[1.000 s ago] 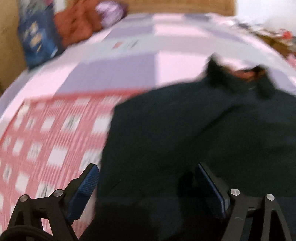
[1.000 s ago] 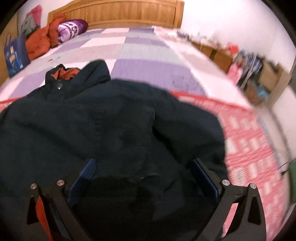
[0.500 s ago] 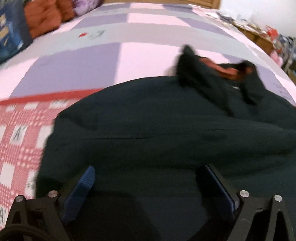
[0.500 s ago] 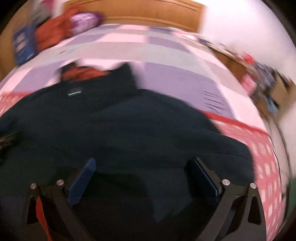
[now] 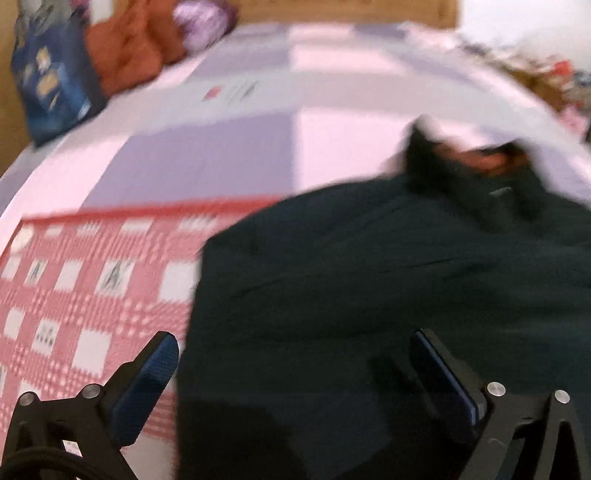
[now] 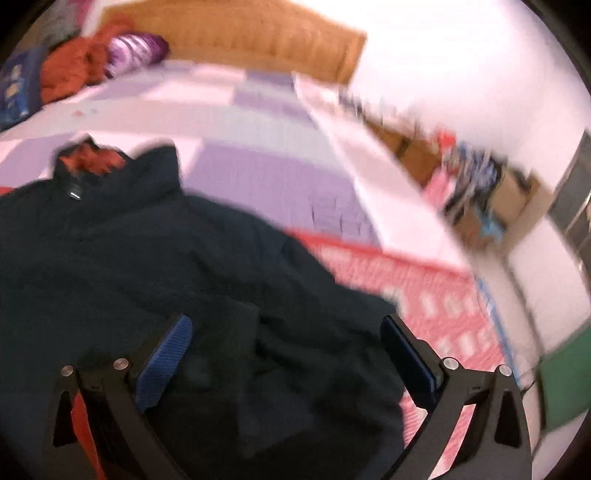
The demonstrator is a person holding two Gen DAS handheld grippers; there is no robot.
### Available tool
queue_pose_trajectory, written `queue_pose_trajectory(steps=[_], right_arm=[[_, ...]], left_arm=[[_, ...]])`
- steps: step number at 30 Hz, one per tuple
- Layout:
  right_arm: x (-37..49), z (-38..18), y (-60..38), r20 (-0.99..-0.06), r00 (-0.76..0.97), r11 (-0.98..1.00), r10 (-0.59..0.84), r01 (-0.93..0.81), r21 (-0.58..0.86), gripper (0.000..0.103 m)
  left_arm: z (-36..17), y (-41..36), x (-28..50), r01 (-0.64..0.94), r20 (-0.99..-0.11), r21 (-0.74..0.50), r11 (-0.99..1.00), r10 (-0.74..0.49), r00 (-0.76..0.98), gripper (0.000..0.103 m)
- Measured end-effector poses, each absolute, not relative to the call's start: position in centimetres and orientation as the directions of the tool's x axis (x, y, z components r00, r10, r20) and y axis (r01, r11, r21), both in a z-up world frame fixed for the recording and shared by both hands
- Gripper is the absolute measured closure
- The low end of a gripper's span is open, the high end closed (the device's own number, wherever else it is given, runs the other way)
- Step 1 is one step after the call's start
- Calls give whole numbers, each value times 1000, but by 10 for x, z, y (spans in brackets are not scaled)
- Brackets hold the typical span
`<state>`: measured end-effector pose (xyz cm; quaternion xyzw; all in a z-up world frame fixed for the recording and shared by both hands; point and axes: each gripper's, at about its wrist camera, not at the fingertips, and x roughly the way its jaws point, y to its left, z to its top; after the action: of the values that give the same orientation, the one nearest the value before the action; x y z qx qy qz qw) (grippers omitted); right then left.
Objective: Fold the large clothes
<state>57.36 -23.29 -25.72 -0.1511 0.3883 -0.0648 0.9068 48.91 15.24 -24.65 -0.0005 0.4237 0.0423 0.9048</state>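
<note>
Dark jacket [image 5: 388,280], orange-lined collar, lay flat on bed [image 5: 221,147]. Left gripper [image 5: 295,354]: jaws opening, holding nothing. Right gripper [image 6: 286,345]: jaws wide, empty, above jacket.

Both wrist views look steeply down, close over one dark jacket [image 5: 369,295].

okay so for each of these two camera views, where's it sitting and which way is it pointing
Left wrist: sits on the left claw, angled down across the bed toward the headboard; sees the jacket's left edge and the checked blanket. Only its own two fingers show, jaws opening, nothing between them.
Right wrist: sits on the right claw, angled down the same way; sees the jacket's right side and the clutter beside the bed. Only its own open fingers show.
Shared: jacket, blanket, headboard, orange pile.
</note>
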Motion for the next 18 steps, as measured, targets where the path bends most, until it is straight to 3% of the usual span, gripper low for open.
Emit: queue_pose_trajectory(steps=[3,6,7,8,10,13,16,17,18], right_arm=[[539,-229,-210,-642,757,966,-124,-56,-252,0],[517,-225,-167,-662,749,974,14,-159,-159,0],[512,-229,-153,-678,734,971,43,-191,-144,0],[507,-236,-139,-694,717,965,63,-221,-141,1],[503,-248,-128,-711,701,955,50,-242,-172,0],[507,-283,-146,-785,620,956,2,-231,-180,0],[510,-296,-202,-797,604,975,-20,-165,-150,1],[511,-297,-219,-800,594,978,-86,-103,-182,0],[513,-299,-248,-822,569,995,-18,-70,-70,0]], left_arm=[[-227,113,470,-1,-721,-18,1000,-13,692,0],[-228,69,462,97,-724,-37,995,-94,683,0],[-234,57,463,83,-735,-3,997,-59,675,5],[-241,52,464,55,-748,32,998,-13,664,0],[-262,63,469,46,-780,-29,999,-51,624,0],[-283,89,467,39,-784,-26,999,-44,619,0],[-282,111,462,29,-779,-24,999,-37,626,0],[-282,118,460,23,-778,-24,999,-33,627,0],[-282,122,460,26,-778,-27,999,-38,627,0]])
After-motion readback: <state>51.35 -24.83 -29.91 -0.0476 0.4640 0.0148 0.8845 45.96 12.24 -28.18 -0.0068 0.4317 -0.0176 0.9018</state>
